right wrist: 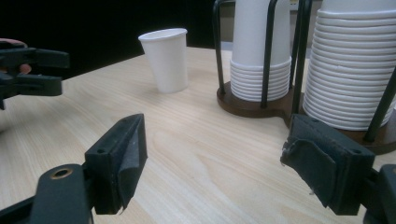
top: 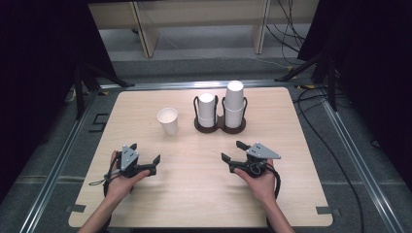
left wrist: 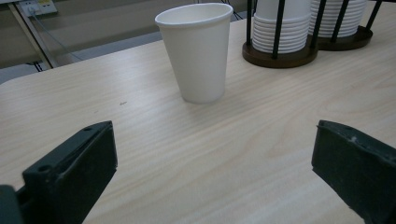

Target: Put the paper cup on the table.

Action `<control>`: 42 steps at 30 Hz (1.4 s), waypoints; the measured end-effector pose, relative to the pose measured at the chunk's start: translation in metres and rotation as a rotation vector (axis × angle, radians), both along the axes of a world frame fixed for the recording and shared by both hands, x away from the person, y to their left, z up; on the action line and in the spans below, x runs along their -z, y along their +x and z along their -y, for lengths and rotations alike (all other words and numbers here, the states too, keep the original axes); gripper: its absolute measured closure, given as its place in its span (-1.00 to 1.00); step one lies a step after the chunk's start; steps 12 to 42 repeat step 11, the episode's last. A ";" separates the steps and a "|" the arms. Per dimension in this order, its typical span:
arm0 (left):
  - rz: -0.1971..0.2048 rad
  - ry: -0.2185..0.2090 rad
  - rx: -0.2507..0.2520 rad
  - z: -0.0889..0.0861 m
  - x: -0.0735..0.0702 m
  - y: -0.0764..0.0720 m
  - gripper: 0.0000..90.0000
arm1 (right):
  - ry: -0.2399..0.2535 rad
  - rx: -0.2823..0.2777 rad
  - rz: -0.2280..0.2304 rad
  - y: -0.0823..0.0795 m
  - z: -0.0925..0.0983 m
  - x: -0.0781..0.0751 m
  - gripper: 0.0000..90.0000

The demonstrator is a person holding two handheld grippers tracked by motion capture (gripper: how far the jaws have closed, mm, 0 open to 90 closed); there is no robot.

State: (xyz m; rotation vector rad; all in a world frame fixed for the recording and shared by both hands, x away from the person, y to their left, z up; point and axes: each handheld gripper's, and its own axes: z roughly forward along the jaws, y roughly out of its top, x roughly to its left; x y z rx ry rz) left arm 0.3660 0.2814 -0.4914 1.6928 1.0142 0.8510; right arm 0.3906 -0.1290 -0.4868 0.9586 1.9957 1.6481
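Standing upright on the table [top: 204, 194], a single white paper cup [top: 168, 121] is seen ahead of the left gripper [top: 151, 164], well apart from its jaws and slightly left of the midline between them in the left gripper view [left wrist: 195, 51]. The left gripper's jaws are spread wide, and nothing but bare wood is seen between them.

The right gripper [top: 234, 151] is held low over the table with its jaws likewise spread and nothing pinched between them. Ahead of these jaws, and close beyond the right-hand one, a dark two-bay cup holder [top: 219, 127] with black wire uprights is placed. A shorter stack of cups [top: 206, 110] is held in its left bay and a taller stack of cups [top: 233, 104] in its right bay, both upside down. In the right gripper view, the single cup [right wrist: 166, 59] is seen beyond the left-hand jaw, left of the holder and not touching it.
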 end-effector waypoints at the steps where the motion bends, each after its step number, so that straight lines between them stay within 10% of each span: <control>1: 0.003 -0.005 -0.001 -0.001 0.001 -0.003 -1.00 | 0.015 -0.020 -0.011 0.001 0.000 0.000 -0.53; 42: 0.029 -0.038 -0.040 -0.005 0.005 -0.017 -0.99 | -0.003 0.001 0.005 0.003 0.004 0.002 -0.55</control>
